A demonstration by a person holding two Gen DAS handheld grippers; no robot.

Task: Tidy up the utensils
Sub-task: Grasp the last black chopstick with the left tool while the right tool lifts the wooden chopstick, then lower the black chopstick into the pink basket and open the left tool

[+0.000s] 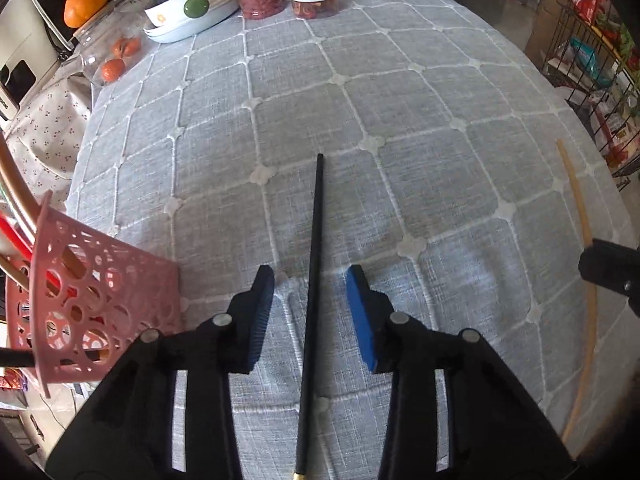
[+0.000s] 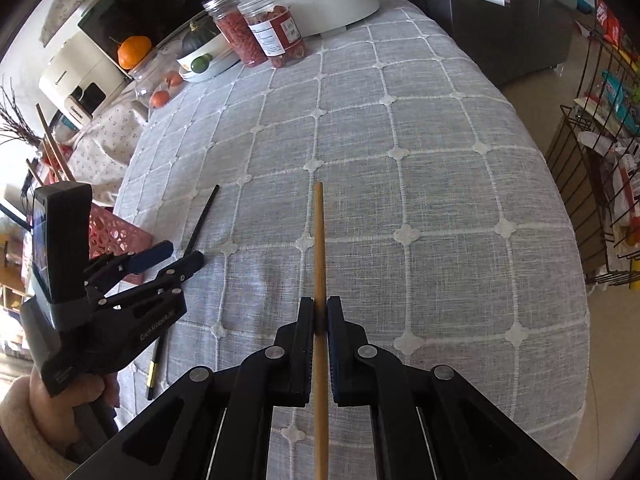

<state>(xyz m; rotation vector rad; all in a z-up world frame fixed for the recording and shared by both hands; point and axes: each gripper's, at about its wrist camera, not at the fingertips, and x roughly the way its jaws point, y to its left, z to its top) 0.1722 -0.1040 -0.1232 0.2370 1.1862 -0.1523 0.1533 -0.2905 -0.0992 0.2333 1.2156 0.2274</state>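
- The black chopstick (image 1: 316, 280) lies on the grey checked tablecloth (image 1: 400, 120), running up the centre of the left wrist view from the bottom edge toward the middle
- The left gripper (image 1: 310, 280) straddles it with its jaws partly open; a clear gap shows on each side of the stick, so the pads do not press on it
- The right gripper (image 2: 319, 320) sits at bottom centre of the right wrist view, jaws nearly shut on the wooden chopstick (image 2: 319, 248), which sticks out ahead of them and also back toward the lens
- Both sticks look light, thin and stiff; the black one seems smooth, likely slippery, so a firm squeeze across its width suits it
- Best hold is probably around mid-length, where it balances; the black stick's gold-tipped end (image 2: 152, 376) is partly hidden, so how it tapers is uncertain
- The pink perforated basket (image 1: 100, 304), lower left, already holds utensils and is likely the destination
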